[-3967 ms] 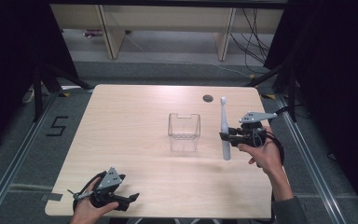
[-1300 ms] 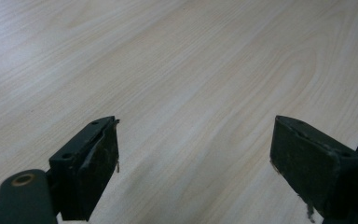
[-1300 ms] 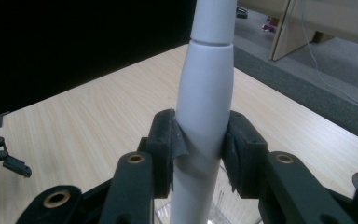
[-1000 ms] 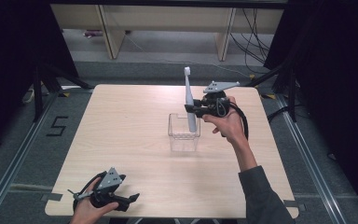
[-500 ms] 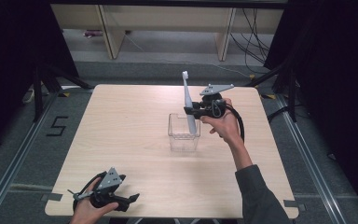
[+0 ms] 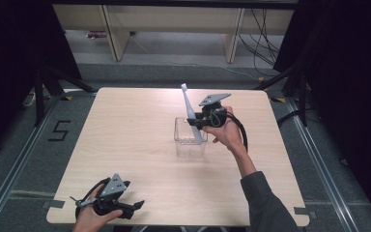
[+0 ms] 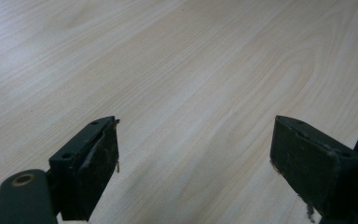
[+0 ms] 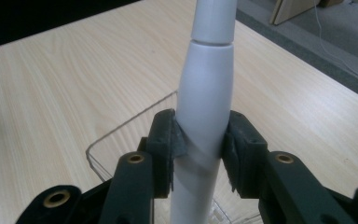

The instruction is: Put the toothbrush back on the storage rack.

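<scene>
Left gripper (image 6: 137, 206): rests at the near left corner of the table (image 6: 125, 135), held in the person's left hand (image 6: 94, 215). Its jaws stand wide apart with nothing between them; in the left gripper view they frame bare wood.
Clear container (image 6: 190, 140): a small, open-topped, see-through box near the middle of the table, upright, with nothing else showing in it.
Electric toothbrush (image 6: 189, 110): white and slim, tilted so its brush head points up and to the far left, its lower end dipping into the container's right side. Whether it touches the bottom cannot be told.
Right gripper (image 8: 200, 144): just right of the container, held in the person's right hand (image 6: 227, 133). Its jaws are clamped on the thick white handle of the toothbrush.
Progress: the toothbrush is lifted, carried and partly inside the container, so most of the work looks done.
Left to do: probably lower it fully, let go so it leans on the rim, then draw the right gripper clear.
</scene>
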The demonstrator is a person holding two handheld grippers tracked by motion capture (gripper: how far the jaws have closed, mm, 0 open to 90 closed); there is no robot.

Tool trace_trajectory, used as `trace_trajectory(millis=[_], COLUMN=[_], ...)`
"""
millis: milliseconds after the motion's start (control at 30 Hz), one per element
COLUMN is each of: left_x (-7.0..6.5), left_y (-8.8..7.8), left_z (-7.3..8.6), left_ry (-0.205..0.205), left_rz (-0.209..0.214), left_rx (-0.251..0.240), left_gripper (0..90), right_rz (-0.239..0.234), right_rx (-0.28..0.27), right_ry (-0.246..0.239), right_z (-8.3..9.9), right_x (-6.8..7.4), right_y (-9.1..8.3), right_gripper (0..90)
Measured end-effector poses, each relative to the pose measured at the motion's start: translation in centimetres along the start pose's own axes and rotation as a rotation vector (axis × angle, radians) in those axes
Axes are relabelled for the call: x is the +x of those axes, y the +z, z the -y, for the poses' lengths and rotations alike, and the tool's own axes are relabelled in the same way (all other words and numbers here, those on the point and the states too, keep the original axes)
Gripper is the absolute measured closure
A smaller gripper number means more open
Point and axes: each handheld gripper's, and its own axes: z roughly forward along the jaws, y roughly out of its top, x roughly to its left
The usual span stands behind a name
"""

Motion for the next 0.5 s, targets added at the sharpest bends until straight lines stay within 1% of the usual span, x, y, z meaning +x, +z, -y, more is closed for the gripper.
trace_trajectory(millis=[33,67,100,133,167,200,233,267,333,367,400,433,467,500], left_x=[0.0,0.0,-0.1,0.0,0.0,0.1,0.1,0.1,0.1,0.1,0.1,0.0,-0.1,0.1], left_y=[0.0,0.0,0.0,0.0,0.0,0.0,0.0,-0.1,-0.1,-0.1,-0.1,0.0,0.0,-0.1], left_z=[0.0,0.0,0.0,0.0,0.0,0.0,0.0,0.0,0.0,0.0,0.0,0.0,0.0,0.0], left_ry=[-0.007,-0.007,-0.008,-0.007,-0.005,0.012,0.012,0.011,0.008,0.008,0.008,-0.002,-0.005,0.013], left_rz=[0.002,0.002,0.001,0.002,0.002,-0.005,-0.008,-0.006,-0.01,-0.01,-0.01,-0.002,0.0,-0.01], left_rx=[-0.004,-0.005,-0.005,-0.005,-0.004,0.01,0.008,0.008,0.007,0.009,0.009,0.0,-0.005,0.01], left_gripper=[14.7,14.8,14.7,14.7,14.7,14.7,14.7,14.7,14.7,14.7,14.7,14.7,14.7,14.8], right_rz=[0.001,-0.002,-0.007,0.008,0.0,0.004,0.01,0.009,0.01,0.016,0.016,0.016,0.018,0.016], right_rx=[0.01,0.021,0.03,0.034,0.043,0.037,0.041,0.067,0.065,0.088,0.088,0.088,0.105,0.112], right_ry=[0.005,-0.007,-0.001,-0.014,-0.015,-0.01,-0.027,-0.027,-0.023,-0.031,-0.023,-0.023,-0.018,-0.02], right_z=[0.1,0.2,0.2,0.3,0.3,0.4,0.4,0.4,0.5,0.5,0.5,0.5,0.5,0.6], right_x=[0.1,0.1,0.2,0.2,0.3,0.4,0.3,0.4,0.4,0.4,0.5,0.5,0.5,0.6], right_y=[0.1,0.3,0.5,0.6,0.6,0.9,1.2,1.1,1.3,1.5,1.6,1.6,1.7,2.0], right_gripper=[66.0,65.9,65.9,65.9,65.9,65.9,66.0,66.0,65.9,65.9,65.9,65.9,65.9,65.9])
